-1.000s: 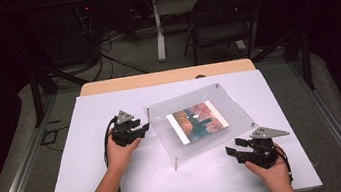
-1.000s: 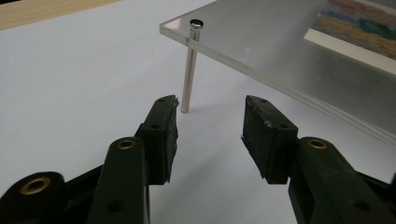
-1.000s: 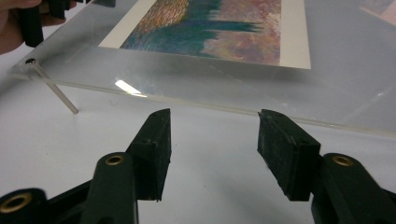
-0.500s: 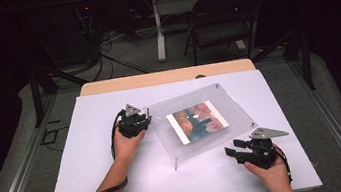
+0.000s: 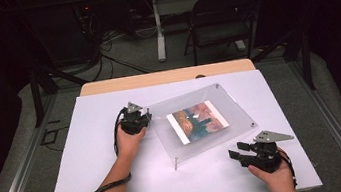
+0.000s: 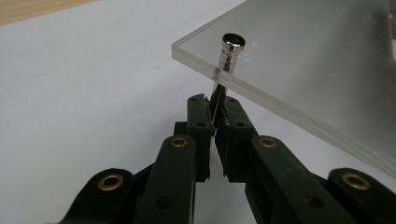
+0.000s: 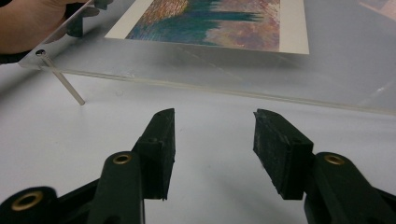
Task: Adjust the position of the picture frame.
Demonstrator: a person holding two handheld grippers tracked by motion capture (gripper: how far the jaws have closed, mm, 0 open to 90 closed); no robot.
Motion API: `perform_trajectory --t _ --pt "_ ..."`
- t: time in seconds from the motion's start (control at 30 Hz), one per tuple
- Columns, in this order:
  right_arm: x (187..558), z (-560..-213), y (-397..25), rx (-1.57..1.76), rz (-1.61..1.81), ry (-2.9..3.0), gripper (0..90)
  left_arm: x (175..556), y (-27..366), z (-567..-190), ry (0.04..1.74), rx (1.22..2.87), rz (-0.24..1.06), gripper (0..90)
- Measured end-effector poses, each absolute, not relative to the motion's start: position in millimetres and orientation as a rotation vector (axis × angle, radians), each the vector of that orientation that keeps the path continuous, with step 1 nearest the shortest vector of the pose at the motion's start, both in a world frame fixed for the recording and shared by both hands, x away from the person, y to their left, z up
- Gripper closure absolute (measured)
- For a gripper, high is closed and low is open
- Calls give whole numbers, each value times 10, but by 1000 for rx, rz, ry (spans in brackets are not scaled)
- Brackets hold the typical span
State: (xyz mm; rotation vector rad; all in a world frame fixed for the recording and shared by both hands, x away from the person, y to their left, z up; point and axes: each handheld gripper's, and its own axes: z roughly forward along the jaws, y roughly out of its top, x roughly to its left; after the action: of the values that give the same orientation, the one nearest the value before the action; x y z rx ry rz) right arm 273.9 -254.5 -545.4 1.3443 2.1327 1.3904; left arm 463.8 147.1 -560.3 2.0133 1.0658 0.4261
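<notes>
The room is dark, with a folding chair (image 5: 220, 18) and cables on the floor behind a table (image 5: 88, 138) covered in white. In the middle of the table stands a clear plastic frame (image 5: 202, 122) on thin metal legs, raised a little above the surface, with a colourful picture (image 5: 197, 121) inside it. The left gripper (image 5: 144, 120) is at the left corner of the frame. In the left gripper view its jaws are pressed on the metal leg (image 6: 218, 95) under that corner, just below the clear plate, and the round head of the leg stands above the plate. The right gripper (image 5: 237, 151) is near the front edge of the frame, not touching it. Its jaws are spread wide with nothing between them, low over the table. Another leg (image 7: 63, 79) shows at the front corner.
</notes>
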Motion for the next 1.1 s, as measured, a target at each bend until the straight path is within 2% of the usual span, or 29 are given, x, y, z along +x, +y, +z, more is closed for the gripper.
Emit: perform_trajectory --t 0.2,0.8,1.1 --pt "2749 -5467 -2577 1374 1390 2129 529 4616 1471 -5571 1045 2032 430 844" --pt "2864 -5467 -2571 1442 1227 2234 898 4081 1664 -5575 998 2035 341 844" --pt "2956 -5504 -2431 1411 1157 2317 900 3900 1719 -5565 979 2049 324 845"
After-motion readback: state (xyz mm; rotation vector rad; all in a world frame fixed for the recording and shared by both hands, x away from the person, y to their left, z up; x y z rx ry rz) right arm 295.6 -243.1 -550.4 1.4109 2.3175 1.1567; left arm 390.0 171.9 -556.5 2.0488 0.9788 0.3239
